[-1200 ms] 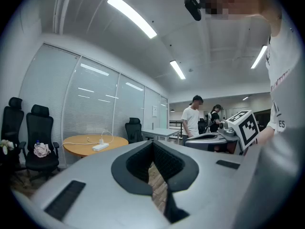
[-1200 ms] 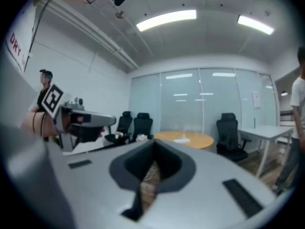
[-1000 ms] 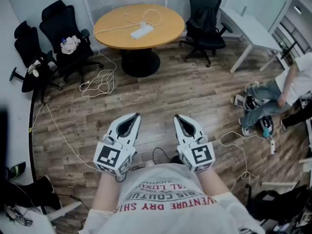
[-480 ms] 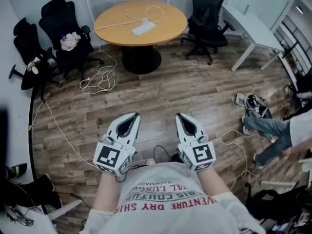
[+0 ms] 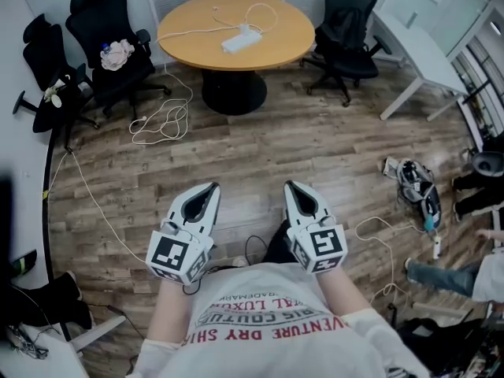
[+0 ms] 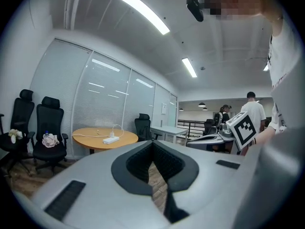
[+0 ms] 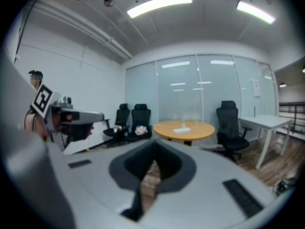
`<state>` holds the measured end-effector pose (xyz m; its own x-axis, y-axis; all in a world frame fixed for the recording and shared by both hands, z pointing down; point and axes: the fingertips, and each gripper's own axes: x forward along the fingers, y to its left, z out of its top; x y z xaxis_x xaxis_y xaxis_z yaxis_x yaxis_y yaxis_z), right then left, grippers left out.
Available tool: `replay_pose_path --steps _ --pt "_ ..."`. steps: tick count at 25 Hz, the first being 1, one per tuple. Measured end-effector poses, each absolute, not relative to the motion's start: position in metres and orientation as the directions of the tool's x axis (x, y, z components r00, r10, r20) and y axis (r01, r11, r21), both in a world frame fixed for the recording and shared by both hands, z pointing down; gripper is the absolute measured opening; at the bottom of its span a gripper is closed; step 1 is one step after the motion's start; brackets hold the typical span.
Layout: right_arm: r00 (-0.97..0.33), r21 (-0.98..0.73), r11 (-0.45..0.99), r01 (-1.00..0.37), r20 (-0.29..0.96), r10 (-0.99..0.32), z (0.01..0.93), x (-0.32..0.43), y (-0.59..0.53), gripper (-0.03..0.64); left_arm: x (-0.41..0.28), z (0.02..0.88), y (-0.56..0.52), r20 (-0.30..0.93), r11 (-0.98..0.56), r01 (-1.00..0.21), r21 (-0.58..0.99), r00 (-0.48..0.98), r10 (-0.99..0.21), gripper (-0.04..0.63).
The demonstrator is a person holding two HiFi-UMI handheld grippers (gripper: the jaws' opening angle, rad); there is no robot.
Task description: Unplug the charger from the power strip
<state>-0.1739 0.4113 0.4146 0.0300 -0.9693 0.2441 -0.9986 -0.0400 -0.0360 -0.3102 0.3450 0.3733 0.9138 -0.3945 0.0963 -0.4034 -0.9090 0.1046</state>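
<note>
A white power strip lies on the round wooden table at the far end of the room, with a white cable looped beside it. A small white plug seems to stand on the strip, too small to make out. Both grippers are held side by side in front of the person's chest, far from the table. The left gripper is shut and empty, as is the right gripper. In the right gripper view the strip shows above the closed tips of the right gripper. The left gripper's tips are closed too.
Black office chairs stand left of the table and another chair to its right. A white cable coils on the wood floor. A white desk is at the right, with shoes and a person's legs near it.
Both grippers sank a little and stayed shut. The table slid up and right in the head view. The person at the right moved down and mostly out of the frame.
</note>
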Motion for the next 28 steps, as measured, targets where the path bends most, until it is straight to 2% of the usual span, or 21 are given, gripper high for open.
replay_pose_path --steps 8,21,28 --pt "-0.082 -0.050 0.072 -0.996 0.245 -0.966 0.421 -0.126 0.334 0.028 -0.262 0.385 0.282 0.124 -0.868 -0.486 0.104 0.872 -0.474 0.032" --pt "-0.280 -0.039 0.280 -0.959 0.274 -0.920 0.411 0.039 0.172 0.028 -0.101 0.377 0.152 0.127 -0.743 -0.659 0.115 0.752 -0.647 0.032" --pt "-0.271 -0.092 0.255 -0.963 0.296 -0.916 0.419 0.109 0.115 0.028 -0.038 0.385 0.104 0.177 -0.734 -0.670 0.116 0.741 -0.648 0.032"
